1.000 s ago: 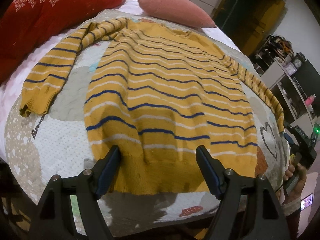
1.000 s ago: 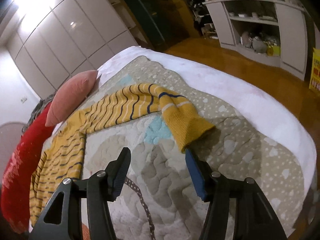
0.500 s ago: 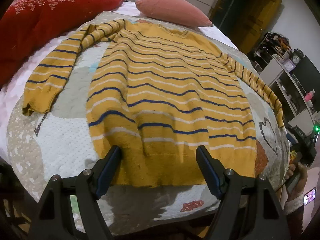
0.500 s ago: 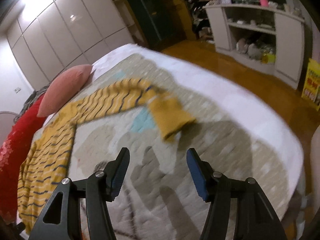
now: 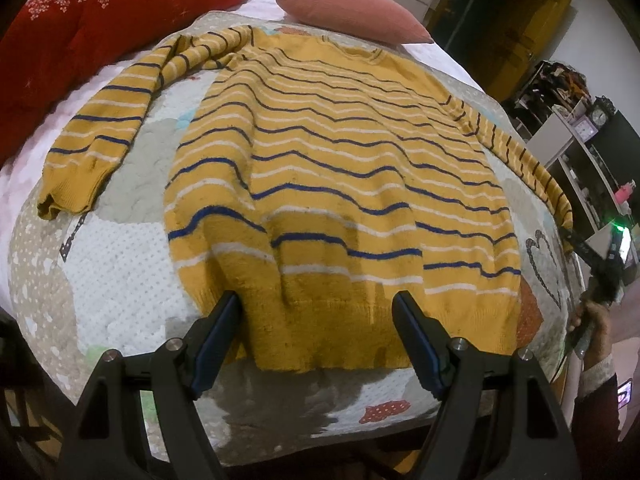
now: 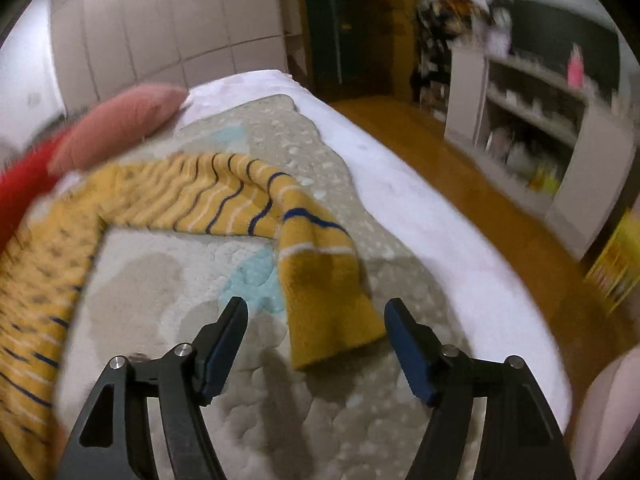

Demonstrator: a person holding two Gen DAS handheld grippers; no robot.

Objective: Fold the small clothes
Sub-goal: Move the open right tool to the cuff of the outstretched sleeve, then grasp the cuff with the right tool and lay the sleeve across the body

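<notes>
Left tongs (image 5: 316, 320) released above sweater (image 5: 340, 176) hem; right tongs (image 6: 314, 330) opening, cuff (image 6: 332, 308) between, apparently untouched; view blurred.

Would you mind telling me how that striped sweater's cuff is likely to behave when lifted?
The cuff will probably sag, since the sweater already ripples on the quilt. Its fuzzy knit likely grips rather than slips. The sleeve would probably trail behind.

Opening right tool (image 6: 316, 318) over sweater cuff (image 6: 332, 312)
</notes>
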